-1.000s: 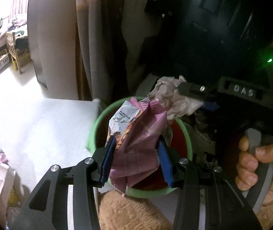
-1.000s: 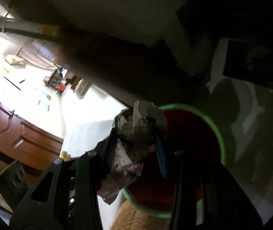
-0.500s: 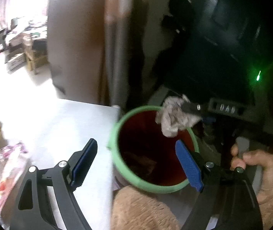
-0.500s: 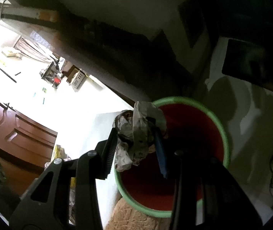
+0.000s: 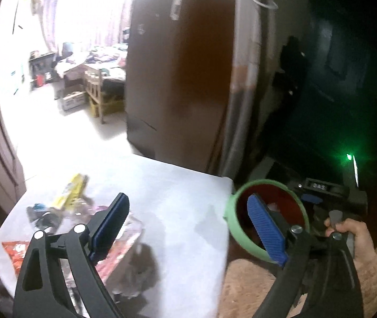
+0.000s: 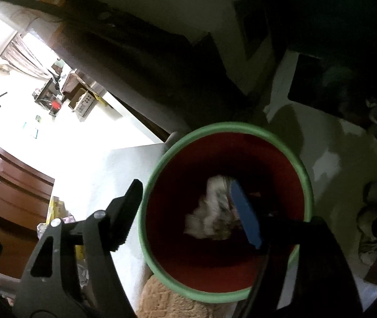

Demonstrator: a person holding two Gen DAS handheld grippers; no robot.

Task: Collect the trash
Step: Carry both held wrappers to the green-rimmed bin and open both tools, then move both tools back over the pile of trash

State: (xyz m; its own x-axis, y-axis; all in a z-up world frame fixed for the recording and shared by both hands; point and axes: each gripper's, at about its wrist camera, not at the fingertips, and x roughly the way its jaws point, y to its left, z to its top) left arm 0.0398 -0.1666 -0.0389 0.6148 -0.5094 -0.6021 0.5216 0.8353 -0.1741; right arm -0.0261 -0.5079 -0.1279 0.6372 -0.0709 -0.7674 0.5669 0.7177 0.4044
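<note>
While the right gripper (image 6: 185, 206) hung over the bin (image 6: 159, 169), its jaws were opening and nothing was pinched between them: the crumpled paper (image 6: 209, 212) lay loose inside the red interior, just off the blue pad at about 9 o'clock from it, apparently dropping or already resting on the bottom. That hand's part of the job looked finished.

The left gripper (image 5: 188, 228) was also opening, spread wide and empty, and it faced the white table (image 5: 178, 190). The bin's green rim (image 5: 231, 212) sat at 3 o'clock from it, just off the table's edge.

The remaining trash lay the other way. A heap of wrappers (image 5: 125, 241) sat at about 8 o'clock from the left gripper's centre, partly hidden behind its left finger, and a yellow packet (image 5: 71, 190) lay beyond at about 10 o'clock, its long axis running roughly 1 to 7 o'clock. The left hand was judged the nearer one for the next pickup; the wrappers seemed thin and flat, likely needing a low approach.
</note>
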